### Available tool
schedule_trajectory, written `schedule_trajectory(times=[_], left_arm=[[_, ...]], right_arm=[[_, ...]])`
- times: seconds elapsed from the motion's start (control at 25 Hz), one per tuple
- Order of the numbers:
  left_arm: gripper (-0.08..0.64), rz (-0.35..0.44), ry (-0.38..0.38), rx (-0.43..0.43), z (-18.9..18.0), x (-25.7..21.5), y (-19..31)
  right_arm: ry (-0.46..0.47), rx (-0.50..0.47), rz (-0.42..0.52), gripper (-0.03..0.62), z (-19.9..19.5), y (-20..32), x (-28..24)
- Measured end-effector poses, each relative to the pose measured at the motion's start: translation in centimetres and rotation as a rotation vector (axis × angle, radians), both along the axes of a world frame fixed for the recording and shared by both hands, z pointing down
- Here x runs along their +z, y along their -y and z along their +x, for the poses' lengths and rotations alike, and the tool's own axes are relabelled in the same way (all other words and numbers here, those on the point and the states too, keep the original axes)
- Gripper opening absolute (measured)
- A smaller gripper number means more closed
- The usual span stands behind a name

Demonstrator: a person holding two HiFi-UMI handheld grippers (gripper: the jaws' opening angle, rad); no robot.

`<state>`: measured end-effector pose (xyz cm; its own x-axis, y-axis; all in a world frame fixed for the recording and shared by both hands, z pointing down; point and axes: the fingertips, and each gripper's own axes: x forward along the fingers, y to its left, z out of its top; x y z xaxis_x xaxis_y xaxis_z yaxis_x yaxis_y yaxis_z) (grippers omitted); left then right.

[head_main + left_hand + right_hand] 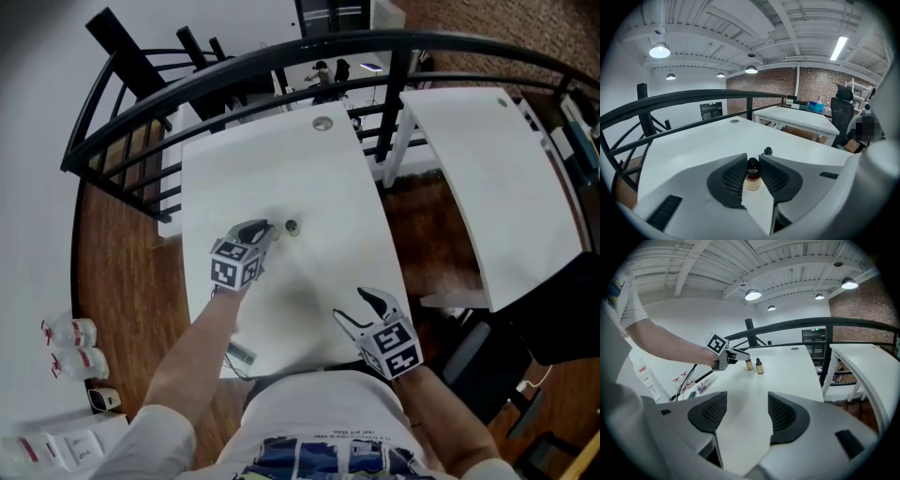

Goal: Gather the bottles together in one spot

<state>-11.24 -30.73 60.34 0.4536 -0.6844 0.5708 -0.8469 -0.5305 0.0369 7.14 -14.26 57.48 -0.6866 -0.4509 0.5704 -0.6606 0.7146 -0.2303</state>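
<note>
- The left hand-held gripper (753,162) pinches a small bottle (753,180) between its dark pads. The pads are curved and have a fine ribbed mesh texture.
- The small bottle is round and upright, with a glossy black cap, amber contents and a pale label band round its body. The pads close on its neck and shoulders.
- It is held low over the middle of the smooth white tabletop (281,159). Whether its base touches the surface cannot be told.
- A second bottle (292,227) of the same shape, black-capped and amber, stands upright on the tabletop. It is just beside the held one and just beyond the tip of the left hand-held gripper, apart from its jaws.
- The right hand-held gripper (747,398) has its jaws spread wide, and only bare tabletop shows between the two dark meshed pads. It hangs over the near edge of the tabletop, well apart from both bottles.
- Each hand-held gripper has a pale grey moulded shell and a cube with black-and-white square markers (234,264).
- The tabletop is matte white with rounded corners and has a round grey cable grommet (322,123) near its far edge.
- A black metal railing (234,70) with a curved top bar runs behind the tabletop. A second white table (487,169) stands to the right on the brown wooden floor (117,272).
</note>
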Motion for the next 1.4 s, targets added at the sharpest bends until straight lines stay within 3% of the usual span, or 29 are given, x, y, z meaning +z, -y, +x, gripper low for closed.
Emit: schedule_trajectory(times=[0.68, 1.12, 1.24, 1.4], left_arm=[[0.077, -0.011, 0.012, -0.001, -0.2, 1.9, 0.4], [0.087, 0.081, 0.017, -0.041, -1.4, -3.3, -2.1], [0.087, 0.108, -0.023, -0.065, -1.9, -5.7, -4.7], [0.087, 0.161, -0.136, -0.088, -2.0, -10.1, -10.2]], right_arm=[[-0.016, 0.001, -0.034, 0.301, 0.7, 0.6, 1.1], [-0.006, -0.021, 0.003, 0.301, -0.8, -0.8, -0.1], [-0.002, -0.033, 0.019, 0.301, -1.8, -1.9, -0.7], [0.012, -0.046, 0.027, 0.301, -3.6, -4.5, -2.0]])
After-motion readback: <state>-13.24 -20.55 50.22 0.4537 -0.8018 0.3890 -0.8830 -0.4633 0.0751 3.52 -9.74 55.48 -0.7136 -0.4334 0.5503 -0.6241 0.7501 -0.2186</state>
